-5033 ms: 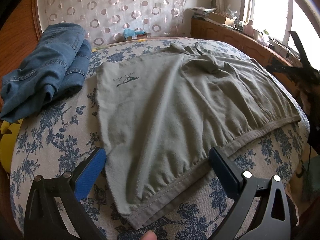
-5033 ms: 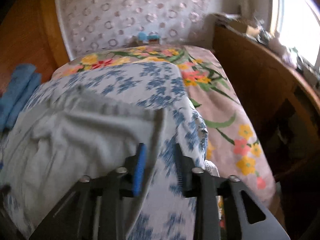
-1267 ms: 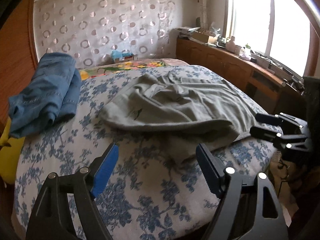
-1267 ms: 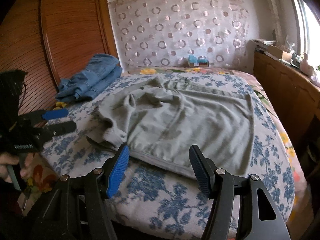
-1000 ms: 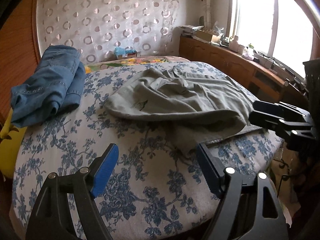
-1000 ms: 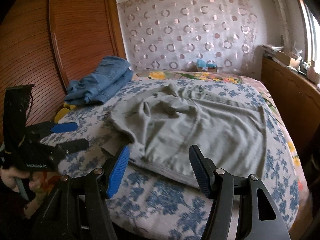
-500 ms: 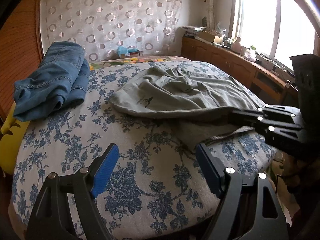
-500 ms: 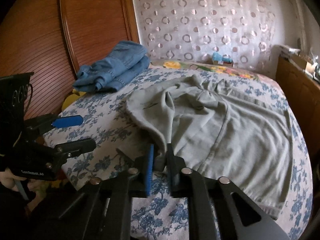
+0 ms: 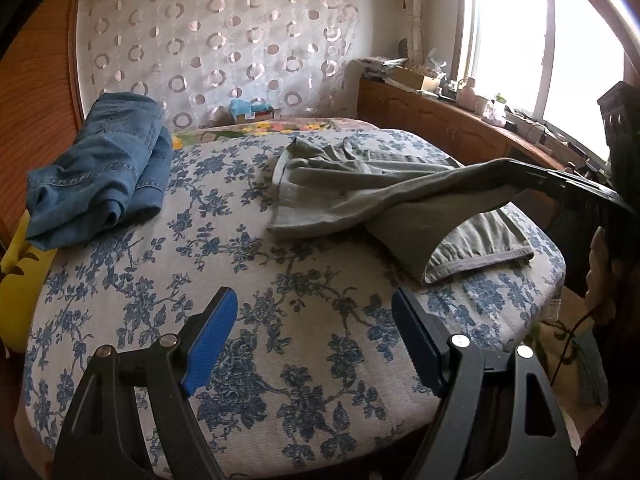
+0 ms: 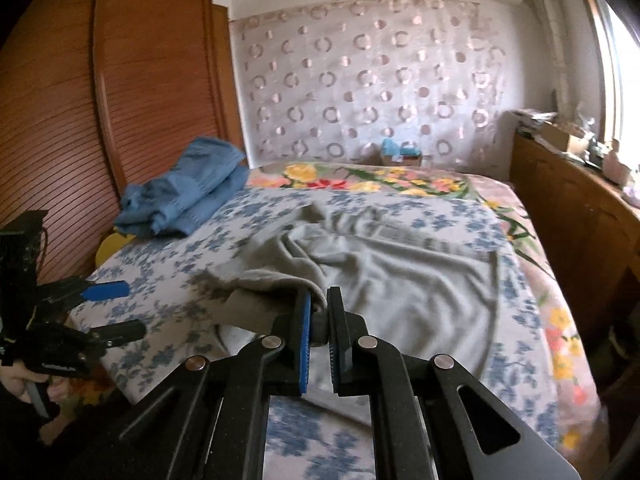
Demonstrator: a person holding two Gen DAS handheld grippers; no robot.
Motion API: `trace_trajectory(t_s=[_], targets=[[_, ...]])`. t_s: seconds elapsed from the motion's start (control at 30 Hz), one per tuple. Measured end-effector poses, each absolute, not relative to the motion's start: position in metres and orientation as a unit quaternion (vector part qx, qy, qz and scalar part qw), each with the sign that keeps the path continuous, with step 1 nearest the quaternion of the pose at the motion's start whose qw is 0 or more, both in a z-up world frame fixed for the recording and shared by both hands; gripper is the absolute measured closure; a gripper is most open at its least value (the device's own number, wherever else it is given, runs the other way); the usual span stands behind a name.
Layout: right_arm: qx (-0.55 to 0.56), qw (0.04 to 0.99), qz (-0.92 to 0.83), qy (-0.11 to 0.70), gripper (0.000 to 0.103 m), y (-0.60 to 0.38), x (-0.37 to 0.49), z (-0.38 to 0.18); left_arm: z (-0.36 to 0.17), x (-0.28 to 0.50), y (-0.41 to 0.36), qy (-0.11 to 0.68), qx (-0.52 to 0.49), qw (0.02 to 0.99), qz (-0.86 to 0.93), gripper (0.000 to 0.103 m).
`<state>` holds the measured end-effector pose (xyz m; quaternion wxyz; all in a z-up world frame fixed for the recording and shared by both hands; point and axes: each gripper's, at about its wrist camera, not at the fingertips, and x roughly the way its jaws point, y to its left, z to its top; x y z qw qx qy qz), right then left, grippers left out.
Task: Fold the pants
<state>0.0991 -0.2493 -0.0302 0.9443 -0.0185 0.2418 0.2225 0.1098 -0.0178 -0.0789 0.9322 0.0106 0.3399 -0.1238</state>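
The grey-green pants (image 9: 360, 192) lie rumpled on the blue-flowered bed (image 9: 200, 280). My right gripper (image 10: 319, 304) is shut on a fold of the pants (image 10: 384, 280) and lifts it off the bed, so the cloth stretches up to the right gripper in the left wrist view (image 9: 516, 174). My left gripper (image 9: 312, 308) is open and empty above the bed's near edge, apart from the pants. It also shows in the right wrist view (image 10: 112, 308) at the left.
Folded blue jeans (image 9: 100, 168) lie at the back left of the bed. A yellow cushion (image 9: 20, 280) sits at the left edge. A wooden wardrobe (image 10: 80, 120) stands left; a wooden cabinet (image 9: 440, 124) with clutter runs under the window right.
My right gripper has shut on the pants' near fold and raised it, pulling the cloth to the right. My left gripper has stayed open and empty.
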Motion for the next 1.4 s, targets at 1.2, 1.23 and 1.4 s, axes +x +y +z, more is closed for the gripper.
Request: trace_trajectory(t_s=[1.2,1.23,1.4], targets=[[0.023,0.944,0.157,0.288,0.095,-0.301,0.056,-0.052,-0.075,0.136,-0.084,0.334,0.036,0.926,-0.173,0.023],[0.021,0.943,0.155,0.293,0.095,-0.302,0.057,-0.054,-0.075,0.136,-0.084,0.334,0.035,0.926,-0.172,0.023],[0.020,0.937,0.149,0.315,0.095,-0.301,0.062,-0.064,-0.078,0.134,-0.079,0.337,0.031,0.926,-0.168,0.023]])
